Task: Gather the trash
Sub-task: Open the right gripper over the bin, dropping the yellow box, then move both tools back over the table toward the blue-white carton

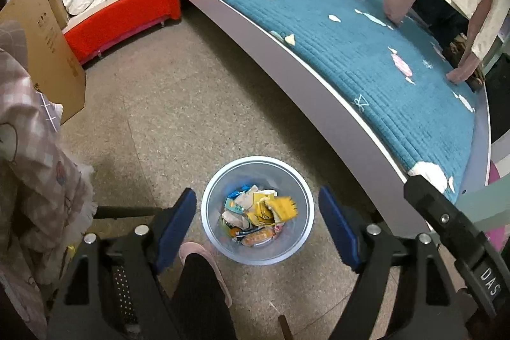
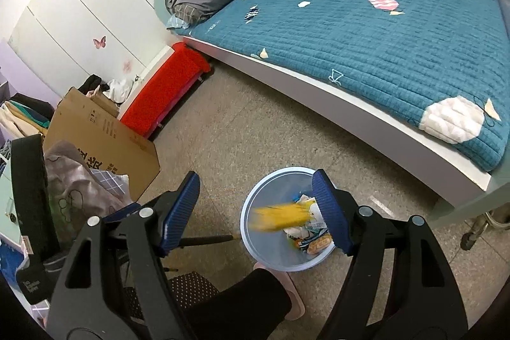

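My left tongs [image 1: 256, 223] stood open directly above the bin [image 1: 302, 231], the yellow wrapper [image 1: 283, 207] dropping clear into it; my right tongs [image 2: 256, 212], open and empty, hung beside the bin, equally near.

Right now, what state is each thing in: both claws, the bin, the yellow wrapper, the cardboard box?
left claw: open, nothing between its fingers
right claw: open, holding nothing
trash bin: upright on the floor, partly filled with wrappers
yellow wrapper: blurred, loose at the bin's mouth
cardboard box: open, by the wall
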`<act>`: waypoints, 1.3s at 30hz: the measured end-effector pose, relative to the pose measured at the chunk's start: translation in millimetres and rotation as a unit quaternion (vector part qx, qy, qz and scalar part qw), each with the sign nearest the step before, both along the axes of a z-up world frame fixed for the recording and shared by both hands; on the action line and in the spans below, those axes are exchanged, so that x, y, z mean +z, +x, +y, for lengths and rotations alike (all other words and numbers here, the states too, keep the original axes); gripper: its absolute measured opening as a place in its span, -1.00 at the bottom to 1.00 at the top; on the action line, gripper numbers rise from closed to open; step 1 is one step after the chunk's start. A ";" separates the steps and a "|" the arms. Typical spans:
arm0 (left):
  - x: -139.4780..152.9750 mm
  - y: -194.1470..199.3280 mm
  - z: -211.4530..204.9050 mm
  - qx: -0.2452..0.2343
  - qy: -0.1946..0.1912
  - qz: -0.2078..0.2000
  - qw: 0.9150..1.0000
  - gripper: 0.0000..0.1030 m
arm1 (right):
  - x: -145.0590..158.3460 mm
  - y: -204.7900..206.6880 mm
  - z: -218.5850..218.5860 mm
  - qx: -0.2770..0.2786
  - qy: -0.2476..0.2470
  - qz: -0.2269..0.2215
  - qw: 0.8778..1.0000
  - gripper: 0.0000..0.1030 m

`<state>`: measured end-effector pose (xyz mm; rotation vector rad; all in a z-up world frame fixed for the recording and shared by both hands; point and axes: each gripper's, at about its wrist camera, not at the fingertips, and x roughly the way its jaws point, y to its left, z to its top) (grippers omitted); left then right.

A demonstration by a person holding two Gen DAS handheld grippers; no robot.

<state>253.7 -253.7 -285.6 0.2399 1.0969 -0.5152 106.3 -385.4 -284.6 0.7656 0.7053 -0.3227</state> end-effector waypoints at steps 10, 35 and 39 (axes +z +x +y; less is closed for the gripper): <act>30.3 -15.1 15.2 0.015 -0.005 -0.022 1.000 0.50 | 22.0 -8.5 9.8 0.009 -0.009 -0.016 1.000 0.40; 231.7 -96.2 163.6 0.076 -0.125 -0.195 0.970 0.62 | 189.8 -39.6 126.9 0.111 -0.104 -0.150 0.977 0.45; 248.6 -91.6 219.6 0.113 -0.124 -0.205 0.964 0.64 | 213.3 -19.4 173.5 0.161 -0.119 -0.160 0.967 0.47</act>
